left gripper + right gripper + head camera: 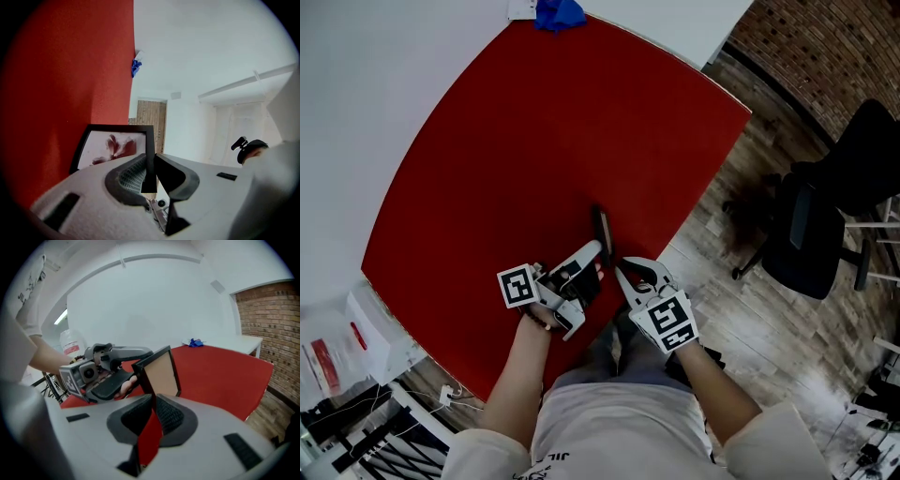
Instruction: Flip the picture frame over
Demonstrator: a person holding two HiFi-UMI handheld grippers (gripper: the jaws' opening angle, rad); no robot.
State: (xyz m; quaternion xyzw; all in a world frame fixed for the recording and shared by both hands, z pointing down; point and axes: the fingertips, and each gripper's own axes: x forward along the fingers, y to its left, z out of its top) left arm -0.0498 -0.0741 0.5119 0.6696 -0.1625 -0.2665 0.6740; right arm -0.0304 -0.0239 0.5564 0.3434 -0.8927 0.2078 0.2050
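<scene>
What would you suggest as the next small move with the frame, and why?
Probably tip the frame past upright and lower it flat on the cloth: it stands on edge, with the left gripper and, it seems, the right gripper clamped on its rim, so the flip looks half done.

Count, one pass:

- Grippers: two. The left gripper [598,255] and right gripper [622,272] have their jaw tips close together.
- Marker cubes: two. The left cube [517,286] and right cube [668,321] each sit behind their own jaws.
- Picture frame [602,232]: one, with its edge between the left jaws and a corner in the right jaws.
- Red table [534,141]: one, under both pairs of jaws.
- Blue object [559,13]: one, far ahead of the jaw tips.
- Black office chair [811,234]: one, well right of the right jaws.
- White bottle [71,345]: one, left of the right jaws.
</scene>
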